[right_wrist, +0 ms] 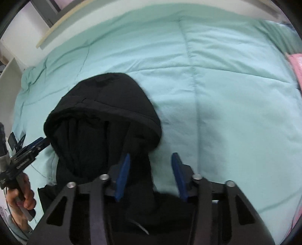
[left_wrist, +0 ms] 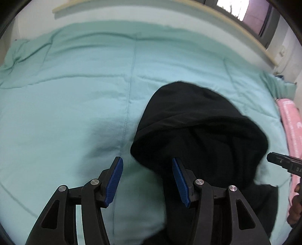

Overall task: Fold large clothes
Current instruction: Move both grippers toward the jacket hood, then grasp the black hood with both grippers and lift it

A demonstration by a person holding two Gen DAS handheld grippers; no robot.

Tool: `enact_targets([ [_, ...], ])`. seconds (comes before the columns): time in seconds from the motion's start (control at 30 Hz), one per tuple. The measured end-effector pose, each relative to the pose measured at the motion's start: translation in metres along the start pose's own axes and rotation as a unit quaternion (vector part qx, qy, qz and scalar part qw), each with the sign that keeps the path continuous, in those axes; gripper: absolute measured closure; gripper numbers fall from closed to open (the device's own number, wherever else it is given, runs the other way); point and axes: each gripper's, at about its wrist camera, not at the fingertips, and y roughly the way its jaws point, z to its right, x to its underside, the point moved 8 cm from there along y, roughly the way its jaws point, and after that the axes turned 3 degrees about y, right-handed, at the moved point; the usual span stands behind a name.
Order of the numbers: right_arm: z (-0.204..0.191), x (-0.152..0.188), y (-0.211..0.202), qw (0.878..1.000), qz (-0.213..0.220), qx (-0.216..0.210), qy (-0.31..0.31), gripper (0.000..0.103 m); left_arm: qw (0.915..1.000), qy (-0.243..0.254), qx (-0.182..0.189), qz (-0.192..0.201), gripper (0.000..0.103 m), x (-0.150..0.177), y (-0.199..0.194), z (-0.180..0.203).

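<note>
A black hooded garment [left_wrist: 200,132] lies on the light teal quilt [left_wrist: 75,94], hood opening facing me. My left gripper [left_wrist: 147,164] is open and empty at the hood's left edge, its right pad over the black cloth. In the right wrist view the same garment [right_wrist: 102,128] lies left of centre on the quilt [right_wrist: 226,84]. My right gripper [right_wrist: 151,160] is open and empty at the hood's right edge, left pad over the cloth. The left gripper [right_wrist: 40,143] shows at the far left beside the hood. The lower garment is hidden under the grippers.
A pink item [left_wrist: 290,128] lies along the quilt's right side, also in the right wrist view [right_wrist: 296,64]. A pale bed frame edge [left_wrist: 245,35] and a window [left_wrist: 245,11] run behind. The right gripper's tip [left_wrist: 283,162] enters at the right.
</note>
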Motion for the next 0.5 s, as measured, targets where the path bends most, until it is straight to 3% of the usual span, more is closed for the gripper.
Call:
enact_targets([
  [0.03, -0.005, -0.004, 0.01, 1.0, -0.004, -0.003, -0.002, 0.06, 1.0, -0.005, -0.003, -0.003, 0.048, -0.002, 0.01, -0.001],
  [0.1, -0.005, -0.01, 0.026, 1.0, -0.008, 0.025, -0.004, 0.085, 0.9993, -0.035, -0.015, -0.005, 0.075, -0.008, 0.025, -0.02],
  [0.13, 0.001, -0.013, 0.029, 0.999, -0.007, 0.05, -0.002, 0.096, 0.9979, -0.065, 0.008, -0.004, 0.084, -0.009, 0.022, -0.029],
  [0.17, 0.008, -0.017, 0.026, 0.999, -0.002, 0.044, 0.015, 0.098, 0.9945, -0.099, 0.034, 0.01, 0.084, -0.01, 0.012, -0.038],
  [0.23, 0.022, -0.021, 0.009, 0.998, 0.022, -0.006, 0.051, 0.099, 0.9795, -0.159, 0.118, 0.037, 0.084, -0.007, -0.021, -0.054],
  [0.3, 0.028, -0.019, -0.005, 0.995, 0.037, -0.067, 0.061, 0.099, 0.9736, -0.176, 0.142, 0.031, 0.083, 0.009, -0.038, -0.056],
  [0.37, 0.027, -0.017, 0.002, 0.996, 0.037, -0.065, 0.048, 0.099, 0.9768, -0.179, 0.117, 0.003, 0.082, 0.03, -0.029, -0.056],
  [0.43, 0.03, -0.016, 0.024, 0.997, 0.021, -0.05, 0.048, 0.099, 0.9768, -0.188, 0.091, -0.047, 0.081, 0.056, 0.007, -0.061],
  [0.5, 0.039, -0.006, 0.068, 0.996, -0.021, -0.056, 0.067, 0.099, 0.9715, -0.2, 0.102, -0.078, 0.079, 0.073, 0.038, -0.06],
])
